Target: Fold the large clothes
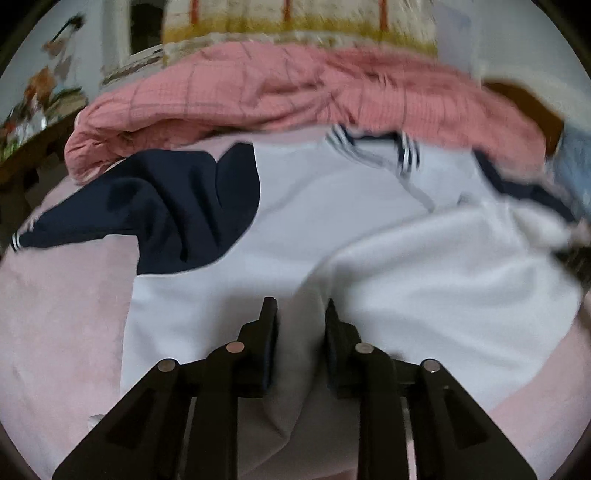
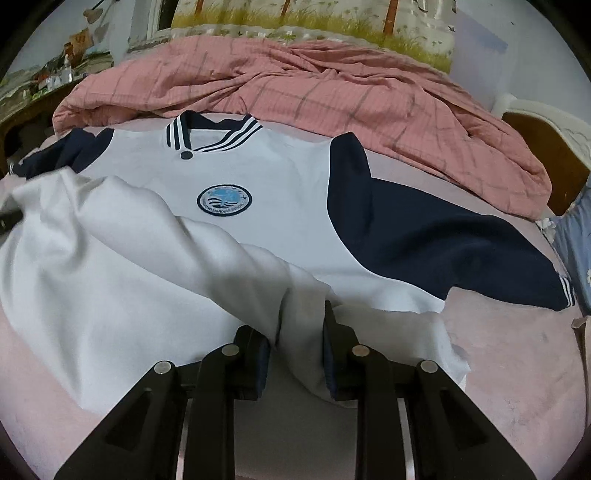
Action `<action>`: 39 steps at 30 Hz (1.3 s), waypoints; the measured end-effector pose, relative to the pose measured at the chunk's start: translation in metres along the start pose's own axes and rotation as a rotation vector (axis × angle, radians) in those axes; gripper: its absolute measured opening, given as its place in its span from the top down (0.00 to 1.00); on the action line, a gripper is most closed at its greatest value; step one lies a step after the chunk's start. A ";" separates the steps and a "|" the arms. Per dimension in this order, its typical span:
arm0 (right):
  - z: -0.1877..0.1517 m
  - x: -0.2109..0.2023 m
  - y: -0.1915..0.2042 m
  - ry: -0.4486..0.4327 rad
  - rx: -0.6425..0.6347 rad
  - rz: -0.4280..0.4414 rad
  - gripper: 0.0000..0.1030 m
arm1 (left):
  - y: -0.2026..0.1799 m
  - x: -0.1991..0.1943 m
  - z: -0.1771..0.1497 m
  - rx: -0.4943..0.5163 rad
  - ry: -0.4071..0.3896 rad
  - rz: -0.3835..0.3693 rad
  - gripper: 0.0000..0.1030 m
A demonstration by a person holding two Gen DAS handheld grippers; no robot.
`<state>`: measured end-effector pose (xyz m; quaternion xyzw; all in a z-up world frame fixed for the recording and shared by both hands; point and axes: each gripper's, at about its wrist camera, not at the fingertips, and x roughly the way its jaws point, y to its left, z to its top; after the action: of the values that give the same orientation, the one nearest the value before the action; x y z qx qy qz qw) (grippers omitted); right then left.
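— On the bed, through the left wrist view, what lies there?

— A white jacket [image 1: 332, 229] with navy sleeves, spread over a pale pink sheet [image 1: 62, 314]. Its navy left-hand sleeve [image 1: 173, 206] lies crumpled toward the edge of the picture, and the striped collar [image 1: 373, 147] sits at the far side, just before a rumpled pink checked quilt [image 1: 240, 88]. The picture is blurred.

— And the left gripper [image 1: 301, 321]?

— Narrow. A fold of the jacket's white hem rises between its two black fingers [image 1: 267, 332], which appear to pinch it, with the cloth running back under the gripper.

— Over the same bed, from the right wrist view?

— Sharper. The jacket [image 2: 280, 177] lies front-up: striped collar [image 2: 210, 133] away from the camera, a dark snap [image 2: 185, 155] below it, a round blue badge [image 2: 224, 199] on the chest. One navy sleeve [image 2: 436, 236] stretches out flat toward the picture's right, ending in a striped cuff [image 2: 567, 291]. The lower white part is lifted and bunched into a ridge across the near left.

— The right gripper [image 2: 297, 332]?

— Also narrow, and closed on a fold of the white hem — the cloth stands between its fingers [image 2: 334, 350]. The quilt [image 2: 332, 92] is heaped behind the collar, with a patterned curtain [image 2: 314, 22] beyond it.
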<state>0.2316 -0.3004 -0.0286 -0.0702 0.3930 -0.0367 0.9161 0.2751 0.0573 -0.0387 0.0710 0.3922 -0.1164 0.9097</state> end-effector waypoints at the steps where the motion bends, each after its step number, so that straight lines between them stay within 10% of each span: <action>1: 0.000 0.000 0.000 -0.011 0.003 0.000 0.74 | -0.002 0.000 -0.001 0.005 -0.004 0.007 0.74; 5: -0.004 -0.006 -0.007 -0.064 0.023 0.015 0.58 | 0.008 -0.021 -0.001 -0.045 -0.116 0.014 0.19; 8: -0.011 -0.020 -0.019 -0.125 0.068 0.012 0.34 | 0.020 -0.043 -0.004 -0.076 -0.218 0.037 0.16; 12: -0.016 -0.044 -0.044 -0.229 0.170 -0.037 0.31 | 0.029 -0.058 -0.008 -0.071 -0.283 0.156 0.10; 17: -0.018 -0.044 -0.063 -0.234 0.207 -0.158 0.30 | 0.037 -0.030 -0.006 -0.061 -0.144 0.258 0.10; 23: -0.024 0.005 -0.099 -0.034 0.315 0.016 0.50 | 0.062 -0.005 -0.008 -0.182 -0.072 0.174 0.28; 25: -0.029 0.016 -0.110 0.008 0.371 0.077 0.57 | 0.069 0.003 -0.011 -0.213 -0.037 0.125 0.89; 28: -0.033 0.013 -0.110 -0.014 0.385 0.094 0.91 | 0.074 -0.009 -0.012 -0.245 -0.090 0.043 0.92; 33: -0.029 -0.014 -0.102 -0.147 0.371 0.045 0.95 | 0.074 -0.040 -0.001 -0.253 -0.224 0.065 0.92; 39: -0.031 0.020 -0.111 -0.010 0.417 0.063 0.95 | 0.080 0.011 -0.001 -0.236 -0.056 0.078 0.91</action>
<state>0.2211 -0.4154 -0.0466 0.1329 0.3744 -0.0882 0.9134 0.3030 0.1332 -0.0445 -0.0246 0.3745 -0.0360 0.9262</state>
